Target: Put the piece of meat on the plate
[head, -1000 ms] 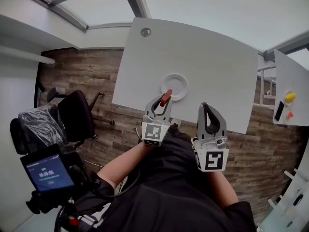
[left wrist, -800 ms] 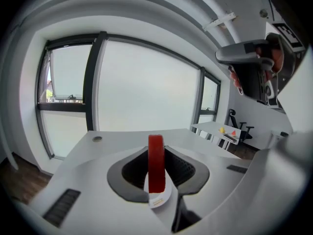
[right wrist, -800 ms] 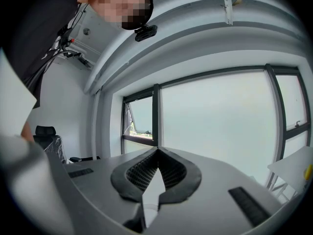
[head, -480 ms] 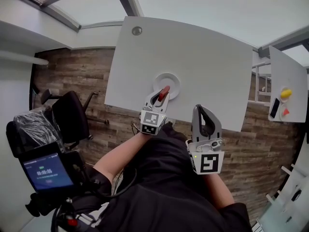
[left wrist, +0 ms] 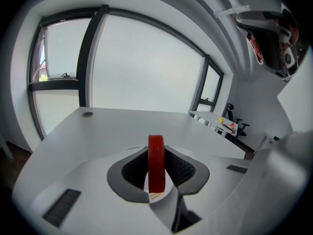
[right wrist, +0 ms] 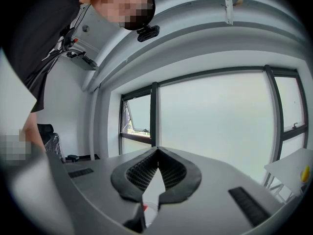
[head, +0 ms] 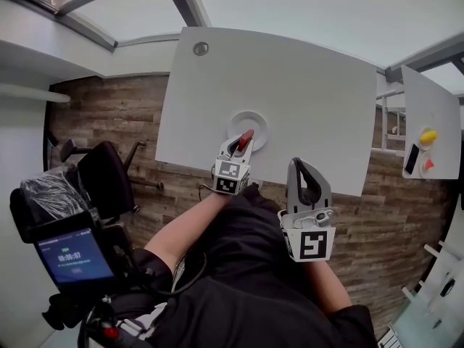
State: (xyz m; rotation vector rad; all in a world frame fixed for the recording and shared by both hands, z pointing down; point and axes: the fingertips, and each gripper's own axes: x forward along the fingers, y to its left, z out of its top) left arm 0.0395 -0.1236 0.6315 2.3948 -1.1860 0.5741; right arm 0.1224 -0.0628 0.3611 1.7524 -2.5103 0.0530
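Observation:
A white round plate point(head: 256, 119) lies near the front edge of the white table point(head: 304, 78). My left gripper point(head: 244, 138) reaches over the plate's near side, shut on a red piece of meat point(head: 246, 139). In the left gripper view the meat point(left wrist: 156, 160) stands on edge between the dark pads point(left wrist: 182, 169), sticking up past them, and the tabletop stretches beyond. I cannot tell whether the meat touches the plate. My right gripper point(head: 301, 164) hangs short of the table edge, over my lap. Its jaws meet at the tips point(right wrist: 157, 152) with nothing between them.
A round grommet point(head: 201, 48) sits in the table's far left corner. A second table point(head: 435, 114) at the right carries a yellow object point(head: 428, 135), an orange one and a dark phone. An office chair point(head: 101, 176) and a device showing a timer point(head: 74, 256) stand at the left.
My left gripper has sunk and reached forward with the meat, from the plate's near rim to over the plate. The right gripper has stayed where it was.

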